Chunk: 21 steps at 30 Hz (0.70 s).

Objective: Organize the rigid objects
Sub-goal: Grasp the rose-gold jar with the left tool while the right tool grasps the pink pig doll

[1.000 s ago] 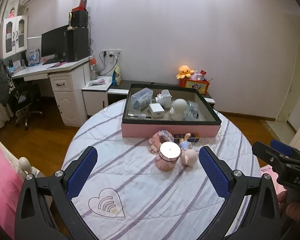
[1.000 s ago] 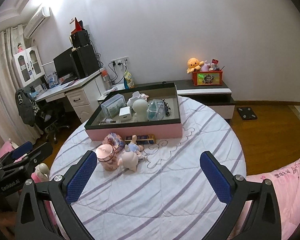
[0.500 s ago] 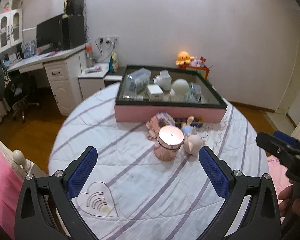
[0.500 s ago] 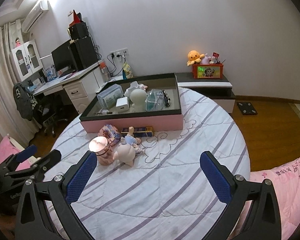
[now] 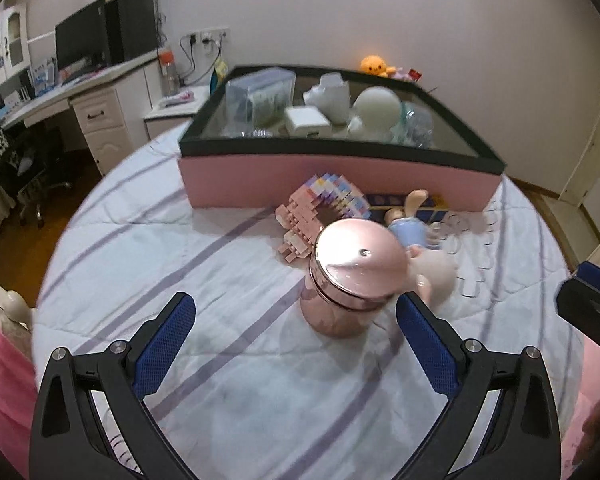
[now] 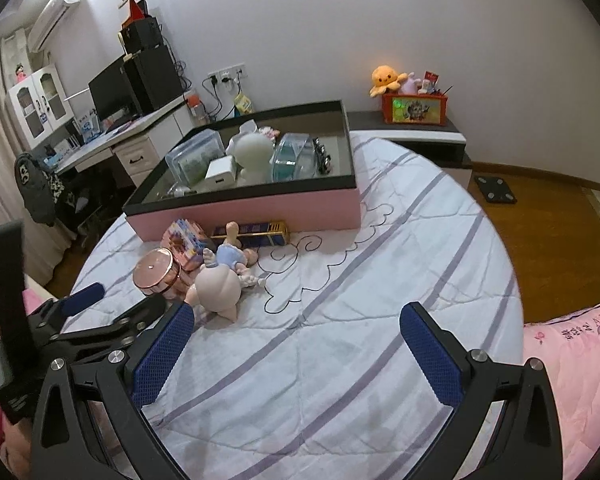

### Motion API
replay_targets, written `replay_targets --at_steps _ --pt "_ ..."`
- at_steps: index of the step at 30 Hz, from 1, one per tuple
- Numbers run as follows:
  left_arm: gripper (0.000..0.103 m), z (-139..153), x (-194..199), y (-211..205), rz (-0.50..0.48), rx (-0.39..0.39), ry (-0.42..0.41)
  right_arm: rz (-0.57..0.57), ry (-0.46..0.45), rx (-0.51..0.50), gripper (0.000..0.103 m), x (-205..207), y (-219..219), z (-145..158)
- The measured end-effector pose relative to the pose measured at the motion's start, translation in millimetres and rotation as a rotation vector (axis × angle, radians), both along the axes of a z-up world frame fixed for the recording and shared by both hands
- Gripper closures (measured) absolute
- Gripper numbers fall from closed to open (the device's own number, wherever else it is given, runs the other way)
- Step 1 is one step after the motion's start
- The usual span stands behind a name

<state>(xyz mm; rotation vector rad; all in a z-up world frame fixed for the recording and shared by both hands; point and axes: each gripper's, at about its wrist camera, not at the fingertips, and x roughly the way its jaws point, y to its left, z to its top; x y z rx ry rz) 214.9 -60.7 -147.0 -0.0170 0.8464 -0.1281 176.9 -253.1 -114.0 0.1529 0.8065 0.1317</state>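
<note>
The left gripper [image 5: 296, 336] is hanging wide open just in front of the pink jar [image 5: 354, 276], its blue pads [image 5: 424, 340] spread to either side and touching nothing. The jar is standing upright on the round bed [image 5: 228, 360], which is covered in a white quilt with purple stripes. Just behind the jar, a pink block toy [image 5: 320, 208] is lying in a heap, and a doll [image 5: 410, 224] in blue is resting against the jar's right side, next to a pale round figure [image 5: 436, 272] (too blurred here to read clearly). A dark flat box [image 6: 256, 232] is lying along the foot of the tray [image 5: 340, 176], a pink-walled box with a dark rim sitting further back on the bed. Inside the tray are sitting a clear case [image 5: 260, 96], a white cube [image 5: 306, 120], a white ball [image 5: 376, 106] and some clear plastic pieces.

The right gripper [image 6: 296, 350] is also hovering open and empty, over bare quilt to the right of the cluster. In its view the pale figure [image 6: 216, 288] is lying nearest, with the jar [image 6: 156, 274] to its left.
</note>
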Motion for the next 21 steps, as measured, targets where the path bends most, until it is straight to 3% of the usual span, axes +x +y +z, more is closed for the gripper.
replay_targets --at_steps 2,6,7,21 --pt "0.007 -7 8 1 -0.016 -0.045 0.02 0.008 0.009 0.003 0.0 5 1 -3" --pt "0.048 -10 14 0 -0.066 -0.074 0.036 0.021 0.021 0.006 0.0 13 5 -7" --pt "0.052 -11 15 3 -0.078 -0.072 0.038 0.025 0.024 0.008 0.0 15 6 -8" --pt "0.052 -9 7 55 0.006 -0.072 0.022 0.13 0.083 -0.026 0.0 61 61 -31"
